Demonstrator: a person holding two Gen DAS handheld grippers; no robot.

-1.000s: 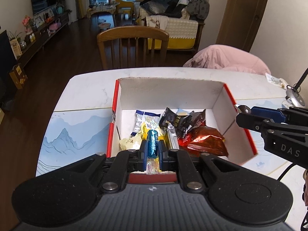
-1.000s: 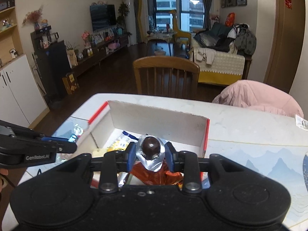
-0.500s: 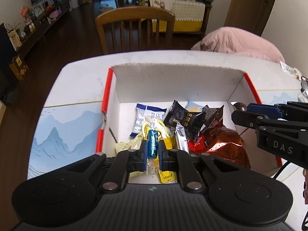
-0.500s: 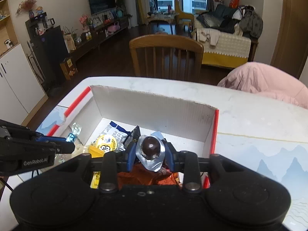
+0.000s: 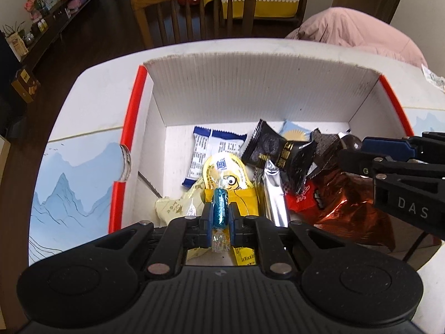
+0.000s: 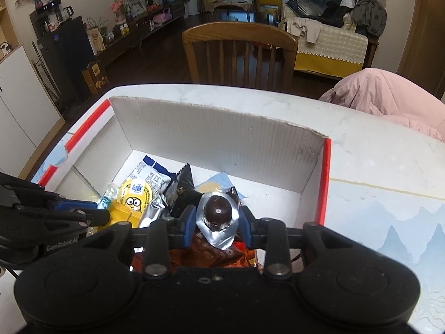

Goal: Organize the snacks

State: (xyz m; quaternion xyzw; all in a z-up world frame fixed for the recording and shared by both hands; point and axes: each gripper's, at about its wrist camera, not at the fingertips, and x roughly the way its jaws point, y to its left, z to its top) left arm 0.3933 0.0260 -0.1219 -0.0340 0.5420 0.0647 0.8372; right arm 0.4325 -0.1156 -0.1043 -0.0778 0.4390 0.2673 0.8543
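Left gripper (image 5: 221,213) is clamped on a small blue foil-wrapped candy (image 5: 220,212), held over the near end of the open white corrugated cardboard box with red edges (image 5: 250,89). Right gripper (image 6: 217,224) pinches a dark round chocolate in a silver foil wrapper (image 6: 217,212) above the crinkled orange-red snack bag (image 5: 353,203) in the same box. Yellow cartoon-face packet (image 6: 133,200), black sachet (image 5: 274,146) and white-and-blue wrapper (image 5: 211,150) lie on the box floor. Box sits on the white marble-pattern table (image 6: 375,150).

box (image 5: 258,94) far wall: bare floor strip in front, free.
snack pile (image 5: 267,167): fills near half.
worktop (image 6: 389,172): open beside box.
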